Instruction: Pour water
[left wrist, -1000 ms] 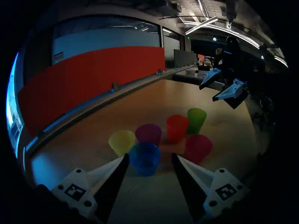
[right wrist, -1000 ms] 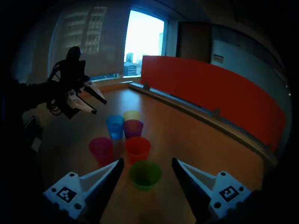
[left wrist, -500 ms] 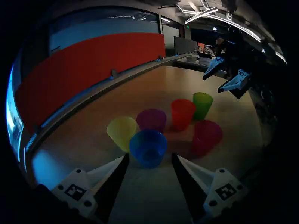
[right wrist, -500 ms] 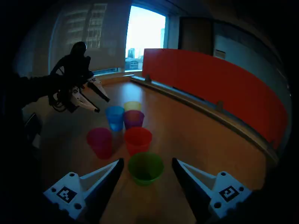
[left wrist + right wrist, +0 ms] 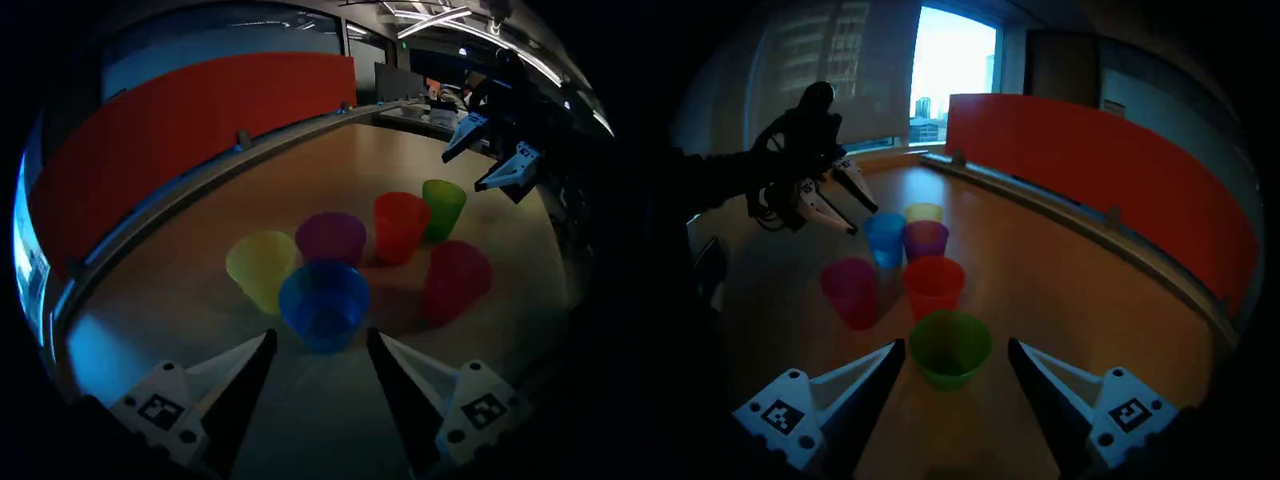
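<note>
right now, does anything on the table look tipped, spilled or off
Nothing stands out. The yellow cup, purple cup, blue cup, red cup, green cup and pink cup all stand upright, clustered on the table; no puddle or damage is visible.

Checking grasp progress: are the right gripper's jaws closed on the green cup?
No, the right gripper is open, gaps showing beside the green cup.

Wooden table [image 5: 320,172], orange-brown top, room dim. Red partition panel [image 5: 200,112] standing along table's far edge; grey rail [image 5: 188,196] at its foot, small clips on rail. Ceiling light strips [image 5: 436,12] lit overhead. Right gripper view: same table [image 5: 1056,272], red panel [image 5: 1120,168], bright window [image 5: 956,64] with buildings outside, lowered blind [image 5: 840,72] beside window.
</note>
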Tool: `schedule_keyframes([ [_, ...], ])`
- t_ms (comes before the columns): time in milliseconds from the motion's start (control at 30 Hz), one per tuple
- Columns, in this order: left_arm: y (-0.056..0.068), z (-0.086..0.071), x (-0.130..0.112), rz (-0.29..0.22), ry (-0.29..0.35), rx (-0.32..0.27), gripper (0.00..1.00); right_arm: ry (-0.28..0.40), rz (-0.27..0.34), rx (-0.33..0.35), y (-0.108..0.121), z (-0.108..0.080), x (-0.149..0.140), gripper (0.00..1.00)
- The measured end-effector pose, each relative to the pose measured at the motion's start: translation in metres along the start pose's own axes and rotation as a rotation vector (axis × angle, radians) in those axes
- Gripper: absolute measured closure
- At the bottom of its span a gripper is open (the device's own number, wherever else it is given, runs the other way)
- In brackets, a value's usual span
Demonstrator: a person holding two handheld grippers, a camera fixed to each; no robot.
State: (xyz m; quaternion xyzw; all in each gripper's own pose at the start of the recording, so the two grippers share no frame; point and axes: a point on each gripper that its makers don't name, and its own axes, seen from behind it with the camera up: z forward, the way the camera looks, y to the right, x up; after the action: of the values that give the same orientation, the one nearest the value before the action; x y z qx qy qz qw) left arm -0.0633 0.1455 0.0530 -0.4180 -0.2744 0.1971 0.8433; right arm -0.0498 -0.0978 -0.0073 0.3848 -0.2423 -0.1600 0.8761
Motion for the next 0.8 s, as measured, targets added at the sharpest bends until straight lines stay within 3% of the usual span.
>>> schedule_keyframes([
  [800,-0.001,0.027,-0.005,0.017,-0.059,-0.022,0.17,-0.033,0.012,0.017,0.002,0.01,-0.02,0.01],
])
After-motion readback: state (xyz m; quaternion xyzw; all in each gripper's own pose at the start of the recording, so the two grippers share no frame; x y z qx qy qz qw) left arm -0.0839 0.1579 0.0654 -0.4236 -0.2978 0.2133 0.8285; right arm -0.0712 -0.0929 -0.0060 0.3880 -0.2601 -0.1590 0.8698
